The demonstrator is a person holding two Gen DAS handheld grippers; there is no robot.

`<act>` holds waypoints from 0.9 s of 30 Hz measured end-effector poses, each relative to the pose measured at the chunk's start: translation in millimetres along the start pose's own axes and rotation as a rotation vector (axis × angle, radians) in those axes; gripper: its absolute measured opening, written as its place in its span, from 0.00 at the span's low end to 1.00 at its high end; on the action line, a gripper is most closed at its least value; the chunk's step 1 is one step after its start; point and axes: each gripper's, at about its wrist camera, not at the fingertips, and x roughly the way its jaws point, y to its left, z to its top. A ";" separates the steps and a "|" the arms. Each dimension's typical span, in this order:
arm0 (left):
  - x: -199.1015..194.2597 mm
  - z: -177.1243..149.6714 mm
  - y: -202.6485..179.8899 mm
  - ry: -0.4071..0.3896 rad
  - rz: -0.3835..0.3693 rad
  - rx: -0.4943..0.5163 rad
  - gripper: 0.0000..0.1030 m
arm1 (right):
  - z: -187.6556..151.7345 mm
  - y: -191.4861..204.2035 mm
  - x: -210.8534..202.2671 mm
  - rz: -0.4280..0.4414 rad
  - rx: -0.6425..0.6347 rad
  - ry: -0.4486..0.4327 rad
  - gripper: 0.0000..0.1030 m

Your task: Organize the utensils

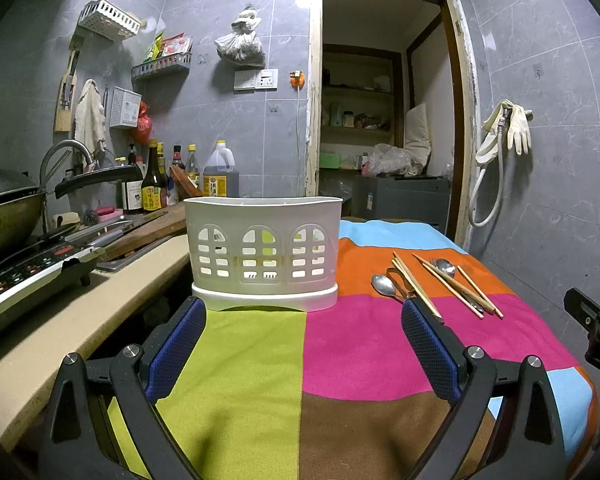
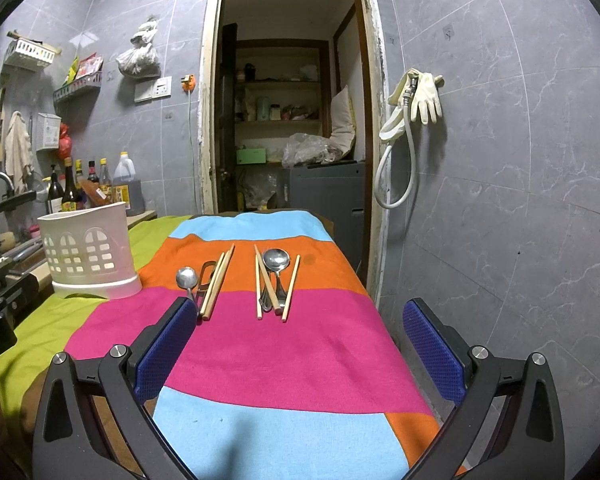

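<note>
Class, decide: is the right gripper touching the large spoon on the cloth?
Apart. The right wrist view shows the right gripper open, with a stretch of bare pink cloth between its jaws and the large spoon.

**Non-Task Items in the Kitchen Area**

A patchwork cloth (image 2: 284, 352) in green, pink, orange, blue and brown covers the table. At 9 o'clock in the left wrist view, a wok (image 1: 8, 216) sits on an induction cooker (image 1: 32, 276), with a curved faucet (image 1: 66, 150) behind it. Sauce bottles (image 1: 154, 176) and a large oil jug (image 1: 220, 174) stand at 10 o'clock against the tiled wall. A tied plastic bag (image 1: 240, 42) hangs at 12 o'clock. Rubber gloves (image 2: 418, 98) and a white hose (image 2: 396, 172) hang at 2 o'clock, beside the open doorway (image 2: 288, 92).
</note>
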 end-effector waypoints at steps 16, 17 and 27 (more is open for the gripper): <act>-1.7 -5.3 1.7 0.003 0.000 -0.001 0.93 | -0.2 0.7 1.0 0.002 0.001 0.004 1.00; -1.8 -5.4 1.8 0.003 -0.001 0.000 0.93 | 0.1 0.6 1.2 0.002 0.001 0.005 1.00; -1.2 -6.7 1.8 0.005 -0.001 0.000 0.93 | -0.9 1.5 2.9 0.008 0.001 0.001 1.00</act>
